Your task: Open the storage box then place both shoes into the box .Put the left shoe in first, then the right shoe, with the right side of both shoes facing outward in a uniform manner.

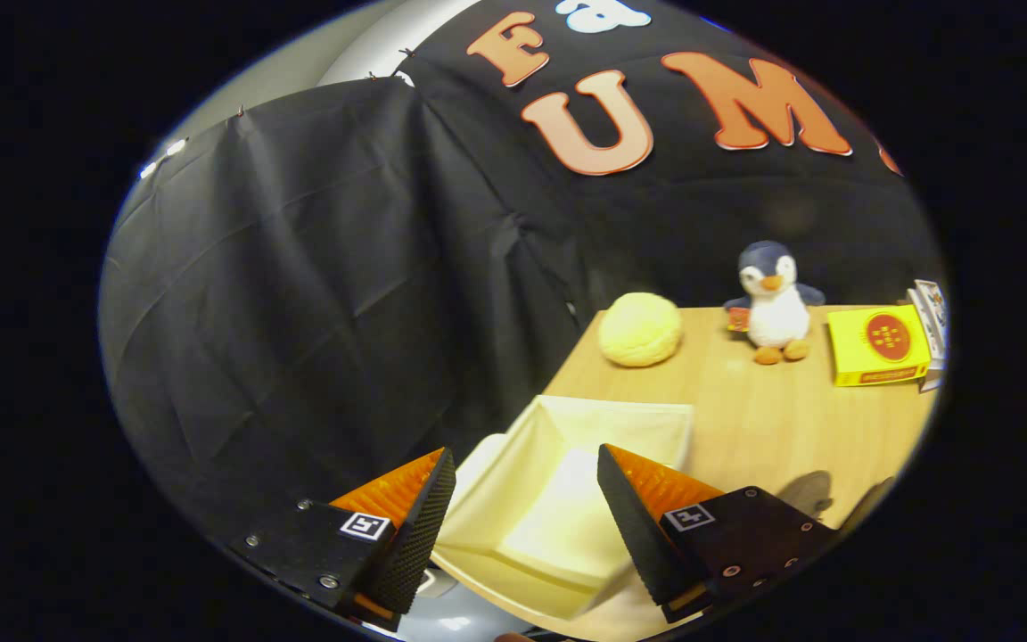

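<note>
My gripper (524,508) stands open with nothing held between its fingers. Below and just ahead of the fingers lies a cream-white storage box (513,450), open at the top, with its pale inside showing in the gap. It sits at the left end of a wooden table (772,419), by the table's edge. A dark rounded shape (806,492) lies on the table just beyond the right finger; I cannot tell what it is.
Farther along the table sit a round yellow plush ball (640,329), a penguin soft toy (775,303) and a yellow box with a red disc (878,345), with more boxes (931,312) behind it. Black cloth hangs left of the table.
</note>
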Demonstrator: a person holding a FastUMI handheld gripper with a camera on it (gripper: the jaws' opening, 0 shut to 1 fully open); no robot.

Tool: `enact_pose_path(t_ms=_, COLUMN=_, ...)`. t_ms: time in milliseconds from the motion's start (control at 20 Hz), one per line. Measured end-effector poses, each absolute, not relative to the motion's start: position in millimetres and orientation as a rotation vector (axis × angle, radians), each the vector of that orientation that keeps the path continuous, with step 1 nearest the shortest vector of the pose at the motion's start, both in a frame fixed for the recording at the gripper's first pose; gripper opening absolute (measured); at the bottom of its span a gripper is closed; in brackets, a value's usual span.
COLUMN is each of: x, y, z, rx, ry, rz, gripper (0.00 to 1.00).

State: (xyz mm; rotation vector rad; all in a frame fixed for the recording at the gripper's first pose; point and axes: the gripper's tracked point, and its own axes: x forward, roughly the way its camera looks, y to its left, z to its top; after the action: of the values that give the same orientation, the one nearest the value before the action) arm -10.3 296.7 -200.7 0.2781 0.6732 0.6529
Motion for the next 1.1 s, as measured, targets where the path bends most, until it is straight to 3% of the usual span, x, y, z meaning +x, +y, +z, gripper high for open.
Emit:
enact_pose_path(t_ms=450, x=-25.5, y=139.3, z=-338.6, rx=0.169, ry=0.841, rz=0.313, gripper=0.97)
enact_pose_path(t_ms=700, x=-27.0, y=99.4, z=-397.0, rx=0.111, ry=0.903, rz=0.209, gripper=0.96)
enact_pose_path(t_ms=900, x=-4.5, y=91.0, z=-432.0, rx=0.096, ry=0.914, rz=0.146, gripper=0.87)
enact_pose_path(t_ms=1100, x=15.7, y=97.6, z=-449.4, rx=0.122, ry=0.903, rz=0.114, gripper=0.64)
